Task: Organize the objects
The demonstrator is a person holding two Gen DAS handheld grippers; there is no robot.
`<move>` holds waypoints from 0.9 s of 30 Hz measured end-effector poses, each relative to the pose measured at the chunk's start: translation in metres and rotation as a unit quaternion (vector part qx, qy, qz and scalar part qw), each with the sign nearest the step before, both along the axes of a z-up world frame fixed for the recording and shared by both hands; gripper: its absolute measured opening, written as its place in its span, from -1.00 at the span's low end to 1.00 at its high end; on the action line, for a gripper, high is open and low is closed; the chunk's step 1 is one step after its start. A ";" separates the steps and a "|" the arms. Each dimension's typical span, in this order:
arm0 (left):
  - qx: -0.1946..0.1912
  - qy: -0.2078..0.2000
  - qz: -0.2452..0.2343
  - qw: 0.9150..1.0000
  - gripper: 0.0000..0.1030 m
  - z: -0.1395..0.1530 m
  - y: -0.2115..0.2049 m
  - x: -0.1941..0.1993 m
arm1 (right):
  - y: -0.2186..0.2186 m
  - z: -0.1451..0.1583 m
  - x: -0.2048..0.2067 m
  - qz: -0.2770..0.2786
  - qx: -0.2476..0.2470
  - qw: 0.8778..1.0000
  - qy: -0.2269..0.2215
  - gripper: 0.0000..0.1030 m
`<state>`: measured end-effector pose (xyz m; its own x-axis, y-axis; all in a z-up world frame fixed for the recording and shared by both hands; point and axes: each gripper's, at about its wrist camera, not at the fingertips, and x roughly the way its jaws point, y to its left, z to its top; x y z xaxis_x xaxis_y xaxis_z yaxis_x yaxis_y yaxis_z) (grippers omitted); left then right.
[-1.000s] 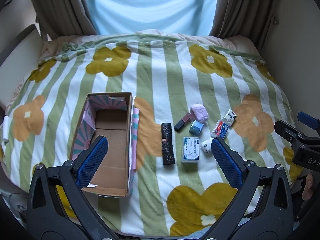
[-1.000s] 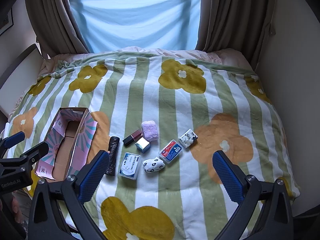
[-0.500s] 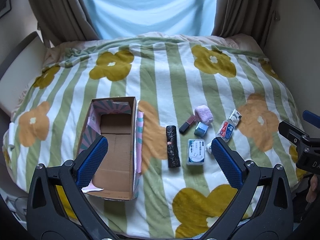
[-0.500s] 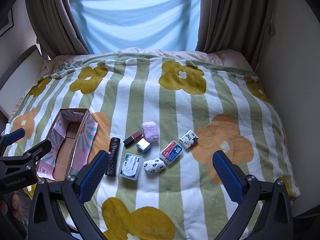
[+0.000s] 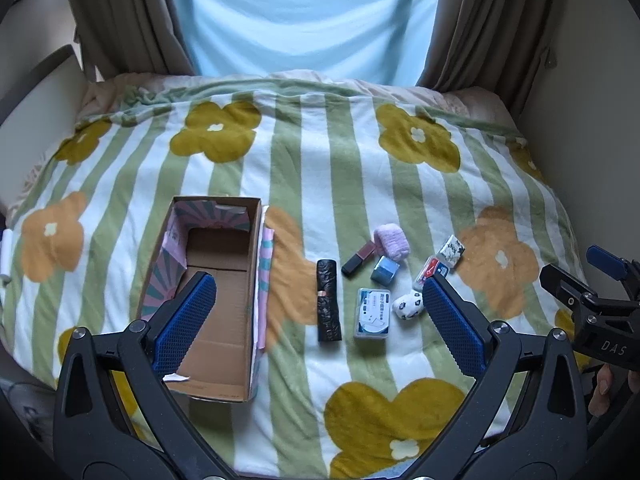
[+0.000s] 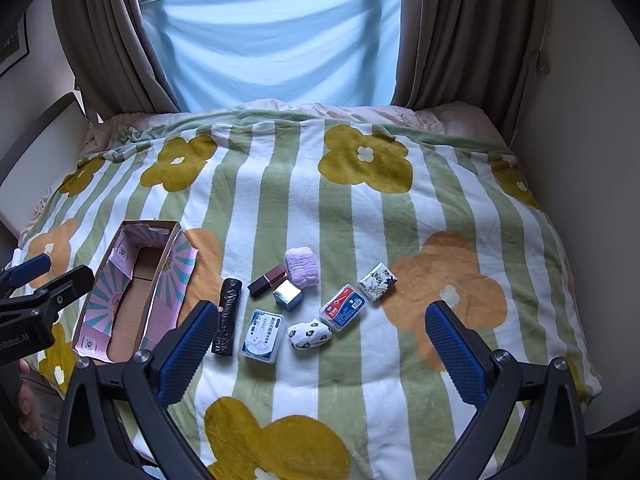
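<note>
An open cardboard box point(image 5: 216, 264) point(image 6: 132, 292) with pink patterned flaps lies empty on the bed at the left. To its right lie several small items: a black roll point(image 5: 328, 300) point(image 6: 227, 316), a white-blue pack point(image 5: 373, 313) point(image 6: 262, 335), a dark red lipstick point(image 5: 358, 257) point(image 6: 267, 280), a purple fluffy pad point(image 5: 392, 242) point(image 6: 302, 266), a silver-blue cube point(image 5: 385, 270) point(image 6: 288, 295), a spotted white pouch point(image 5: 408, 305) point(image 6: 309, 333), a red-blue case point(image 6: 343, 307) and a patterned packet point(image 5: 451, 250) point(image 6: 377, 281). My left gripper point(image 5: 316, 320) and right gripper point(image 6: 320, 344) hover open above the near edge, holding nothing.
The bed carries a green-striped blanket with yellow and orange flowers point(image 6: 366, 158). Brown curtains point(image 6: 460, 32) and a light blue sheet point(image 6: 280, 40) stand behind it. A wall point(image 6: 580, 160) closes the right side, a headboard point(image 6: 36, 152) the left.
The left wrist view has tilted and shifted, so the box and items sit farther right in it. The right view is almost unchanged. Both grippers stayed open.
</note>
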<state>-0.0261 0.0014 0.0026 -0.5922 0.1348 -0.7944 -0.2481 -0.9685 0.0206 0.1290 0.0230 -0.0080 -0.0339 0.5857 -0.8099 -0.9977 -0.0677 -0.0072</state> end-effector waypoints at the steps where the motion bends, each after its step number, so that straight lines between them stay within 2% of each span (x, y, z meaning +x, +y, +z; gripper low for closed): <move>1: -0.006 -0.001 0.000 1.000 0.99 -0.001 0.001 -0.001 | 0.001 0.000 -0.001 0.001 0.000 1.000 0.000 0.99; 8: 0.000 -0.024 0.004 1.000 0.99 -0.012 0.007 -0.005 | 0.002 -0.001 -0.001 0.008 -0.006 1.000 0.003 0.99; 13: -0.005 -0.046 0.015 0.999 0.99 -0.029 0.016 -0.008 | 0.014 -0.015 0.012 0.028 -0.021 0.999 0.003 0.99; 14: -0.014 -0.047 -0.024 0.999 0.99 -0.034 0.018 -0.010 | 0.018 -0.019 0.015 0.035 -0.024 0.999 0.003 0.99; 15: -0.012 -0.051 -0.021 0.998 0.99 -0.039 0.020 -0.012 | 0.023 -0.025 0.019 0.044 -0.028 0.999 0.003 0.99; 21: -0.033 -0.084 -0.001 0.996 0.99 -0.091 0.037 -0.033 | 0.055 -0.081 0.056 0.105 -0.061 0.993 -0.001 0.99; 27: -0.051 -0.121 0.023 0.991 0.99 -0.160 0.043 -0.067 | 0.086 -0.153 0.066 0.176 -0.078 0.981 -0.020 0.99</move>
